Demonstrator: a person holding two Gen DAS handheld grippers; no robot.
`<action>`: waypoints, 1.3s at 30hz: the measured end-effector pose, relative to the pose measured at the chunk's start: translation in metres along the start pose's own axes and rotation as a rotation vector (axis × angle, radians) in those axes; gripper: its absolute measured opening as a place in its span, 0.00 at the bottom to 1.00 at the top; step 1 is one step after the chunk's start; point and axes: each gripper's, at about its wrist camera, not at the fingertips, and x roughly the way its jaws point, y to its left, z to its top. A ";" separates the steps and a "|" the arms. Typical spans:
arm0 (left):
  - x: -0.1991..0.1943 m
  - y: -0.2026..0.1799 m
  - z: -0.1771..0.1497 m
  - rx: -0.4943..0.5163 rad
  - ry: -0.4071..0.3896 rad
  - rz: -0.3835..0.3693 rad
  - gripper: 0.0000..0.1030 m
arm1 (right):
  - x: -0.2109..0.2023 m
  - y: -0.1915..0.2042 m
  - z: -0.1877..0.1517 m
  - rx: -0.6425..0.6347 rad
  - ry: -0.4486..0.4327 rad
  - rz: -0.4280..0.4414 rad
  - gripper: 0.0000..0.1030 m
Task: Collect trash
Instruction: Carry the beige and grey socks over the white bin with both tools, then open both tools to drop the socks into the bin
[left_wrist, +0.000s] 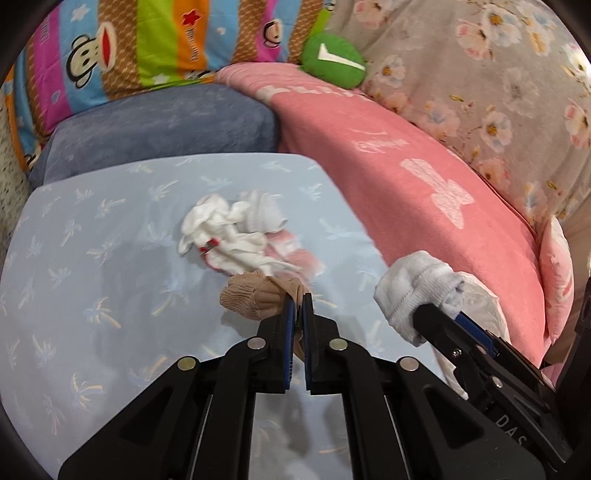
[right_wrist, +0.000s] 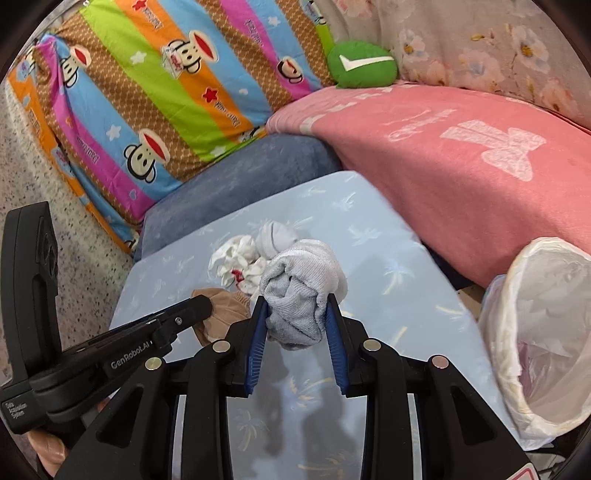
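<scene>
**Two socks lifted, the pile left**

Your left gripper has its jaws clamped on the tan sock; your right gripper squeezes the grey sock. Neither is in the lined bin yet. White socks lie on the blue surface.

Left claw pinched nearly closed, right claw clamped part-open — both angled downward, side by side.

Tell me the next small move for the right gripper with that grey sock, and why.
Probably swing the right gripper over the lined bin to its right. Its pads already pinch the grey sock, lifted off the blue sheet, and the bin's mouth stands open.
</scene>
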 end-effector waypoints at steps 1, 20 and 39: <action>-0.002 -0.007 0.000 0.013 -0.005 -0.007 0.04 | -0.010 -0.007 0.001 0.012 -0.018 -0.006 0.30; -0.003 -0.152 -0.015 0.250 0.005 -0.156 0.04 | -0.111 -0.127 0.000 0.191 -0.166 -0.128 0.30; 0.025 -0.250 -0.035 0.403 0.070 -0.268 0.05 | -0.157 -0.243 -0.021 0.357 -0.209 -0.234 0.30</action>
